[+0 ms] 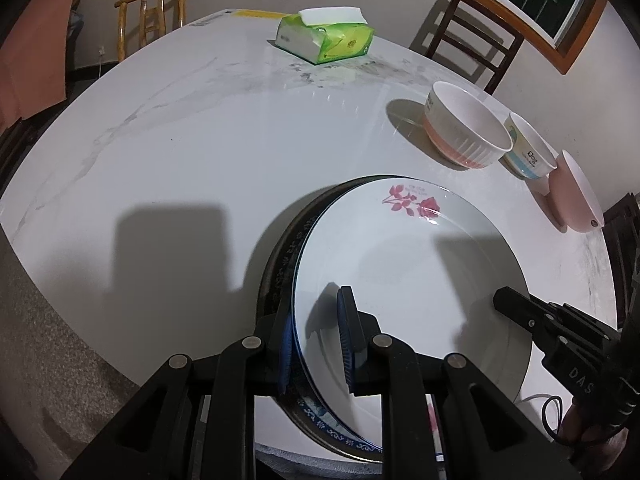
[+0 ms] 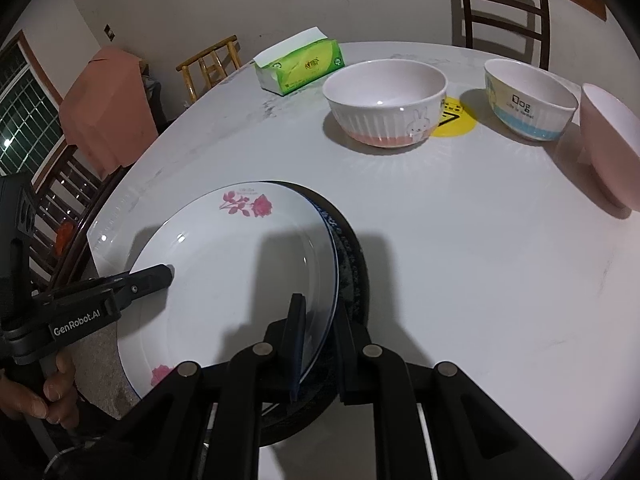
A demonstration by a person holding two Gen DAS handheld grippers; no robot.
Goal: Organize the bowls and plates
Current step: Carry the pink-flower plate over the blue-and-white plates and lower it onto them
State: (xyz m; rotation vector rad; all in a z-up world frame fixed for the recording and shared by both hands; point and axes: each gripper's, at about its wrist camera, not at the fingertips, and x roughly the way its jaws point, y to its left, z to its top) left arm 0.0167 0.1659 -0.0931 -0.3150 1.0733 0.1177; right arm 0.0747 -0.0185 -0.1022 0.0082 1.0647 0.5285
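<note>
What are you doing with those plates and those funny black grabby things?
A person holds a tool in each hand. The left tool and the right tool both pinch the rim of the white rose plate, one on each side. It sits on top of a dark patterned plate at the table edge. Three bowls wait further back: a bunny bowl, a "Dog" bowl and a pink bowl.

White plate with pink roses, over a blue-patterned plate, lower centre. Ribbed white bowl, pink base, rabbit print; white bowl banded yellow and blue; plain pink bowl, far right. Green tissue pack, top. Marbled white table, perhaps grey-veined.
</note>
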